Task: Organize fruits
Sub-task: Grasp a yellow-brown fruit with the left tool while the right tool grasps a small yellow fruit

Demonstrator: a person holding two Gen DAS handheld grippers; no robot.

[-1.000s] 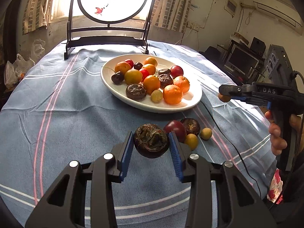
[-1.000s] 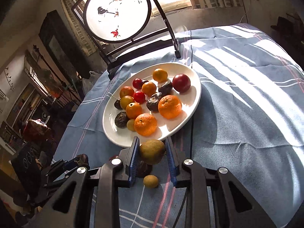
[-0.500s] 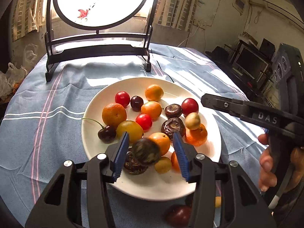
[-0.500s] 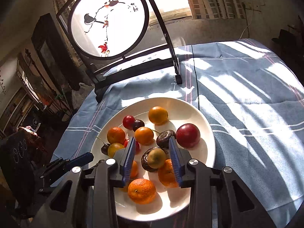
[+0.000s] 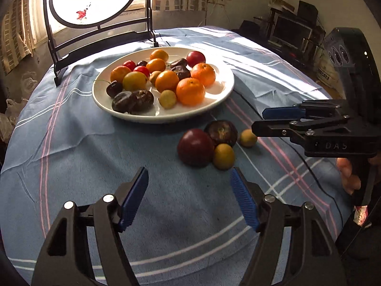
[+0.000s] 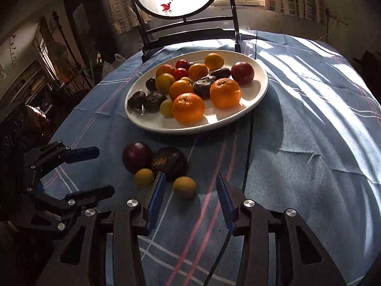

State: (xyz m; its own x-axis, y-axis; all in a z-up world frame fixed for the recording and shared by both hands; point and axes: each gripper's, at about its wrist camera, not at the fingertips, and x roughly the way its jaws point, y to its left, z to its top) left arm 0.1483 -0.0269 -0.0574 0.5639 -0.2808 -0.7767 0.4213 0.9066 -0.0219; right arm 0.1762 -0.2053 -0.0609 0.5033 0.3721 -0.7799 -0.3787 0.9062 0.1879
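Count, both views:
- white plate (image 5: 223,90): 1
- fruits loose on the blue tablecloth (image 5: 95,162): 4, namely 1 dark red plum (image 5: 195,150), 1 wrinkled dark fruit (image 5: 222,132), 2 small yellow fruits (image 5: 223,156)
- large oranges (image 5: 190,91) on plate: 2
- grippers: 2, left gripper (image 5: 189,199) and right gripper (image 6: 189,199)

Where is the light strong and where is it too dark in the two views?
Left wrist view: the round screen is blown out, sunlight glares on the plate. Right wrist view: sun stripes cross the tablecloth; the room at left is nearly black.
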